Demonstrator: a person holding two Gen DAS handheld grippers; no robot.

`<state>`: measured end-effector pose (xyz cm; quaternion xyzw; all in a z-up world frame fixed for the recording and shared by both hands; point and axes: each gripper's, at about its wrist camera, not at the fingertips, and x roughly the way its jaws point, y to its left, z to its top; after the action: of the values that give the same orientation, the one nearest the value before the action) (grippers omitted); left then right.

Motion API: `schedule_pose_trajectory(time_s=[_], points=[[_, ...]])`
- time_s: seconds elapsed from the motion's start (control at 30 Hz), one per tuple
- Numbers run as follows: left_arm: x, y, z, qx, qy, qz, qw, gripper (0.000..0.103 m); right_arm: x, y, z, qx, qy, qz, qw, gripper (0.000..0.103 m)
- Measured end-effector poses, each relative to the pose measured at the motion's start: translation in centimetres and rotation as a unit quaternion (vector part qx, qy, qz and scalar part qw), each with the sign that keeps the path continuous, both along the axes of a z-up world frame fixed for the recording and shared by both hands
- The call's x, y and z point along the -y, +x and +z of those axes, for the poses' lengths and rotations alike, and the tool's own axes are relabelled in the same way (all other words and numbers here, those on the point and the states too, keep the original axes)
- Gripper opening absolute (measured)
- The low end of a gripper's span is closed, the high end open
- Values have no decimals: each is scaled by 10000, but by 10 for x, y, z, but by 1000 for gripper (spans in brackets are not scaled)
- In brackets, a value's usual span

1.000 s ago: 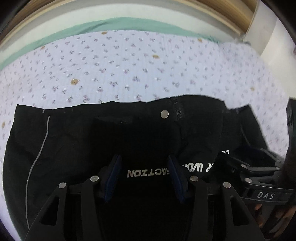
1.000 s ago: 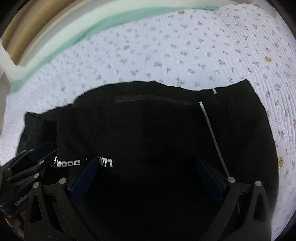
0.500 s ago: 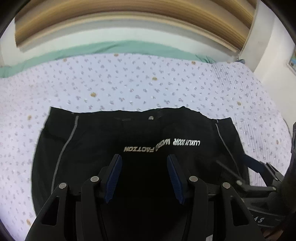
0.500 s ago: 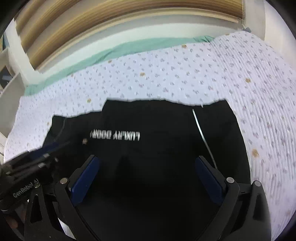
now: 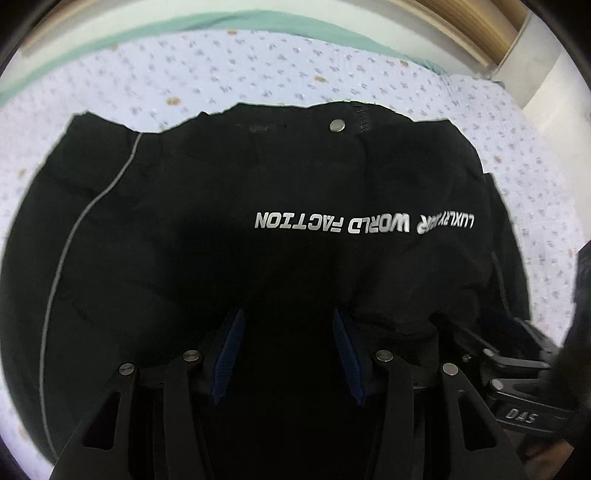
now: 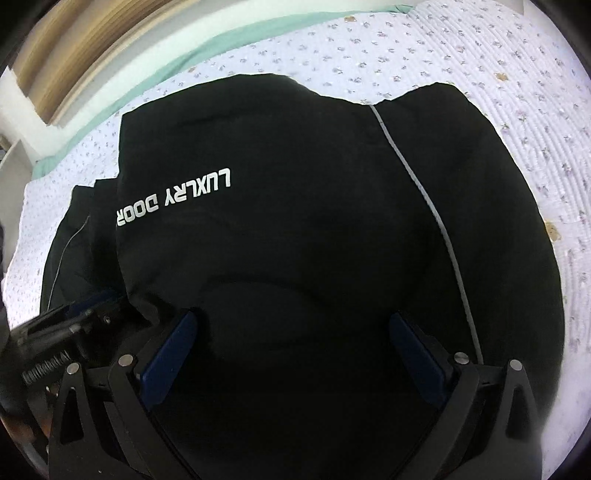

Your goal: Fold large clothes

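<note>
Hovering tongs (image 5: 288, 354), folded black garment (image 5: 258, 184)

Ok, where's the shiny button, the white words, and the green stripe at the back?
Shiny button (image 5: 337, 125): left wrist view, middle of the snap's metal face.
White words (image 5: 364, 224): left wrist view, the middle letters of the print.
Green stripe (image 6: 236, 35): right wrist view, middle of the green band behind the bedspread.
</note>
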<state>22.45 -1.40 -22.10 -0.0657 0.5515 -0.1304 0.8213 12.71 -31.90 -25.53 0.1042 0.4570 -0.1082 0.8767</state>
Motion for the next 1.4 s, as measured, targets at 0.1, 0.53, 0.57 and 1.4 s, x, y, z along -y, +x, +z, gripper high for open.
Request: schedule_pose_trajectory(time_s=[0.1, 0.53, 0.57, 1.4], points=[[-17, -4, 11, 12, -500, -273, 9984, 50, 8, -10, 14, 3, 322, 447, 9985, 103], [-224, -34, 39, 402, -849, 505, 9943, 57, 196, -127, 61, 174, 1678, 155, 9855, 103], [-235, -31, 24, 108, -941, 521, 9941, 57, 213, -130, 46, 81, 2012, 59, 9795, 103], [-198, -4, -81, -1410, -3316, 286, 9324, 81, 152, -25, -38, -586, 3313, 1568, 9286, 103]])
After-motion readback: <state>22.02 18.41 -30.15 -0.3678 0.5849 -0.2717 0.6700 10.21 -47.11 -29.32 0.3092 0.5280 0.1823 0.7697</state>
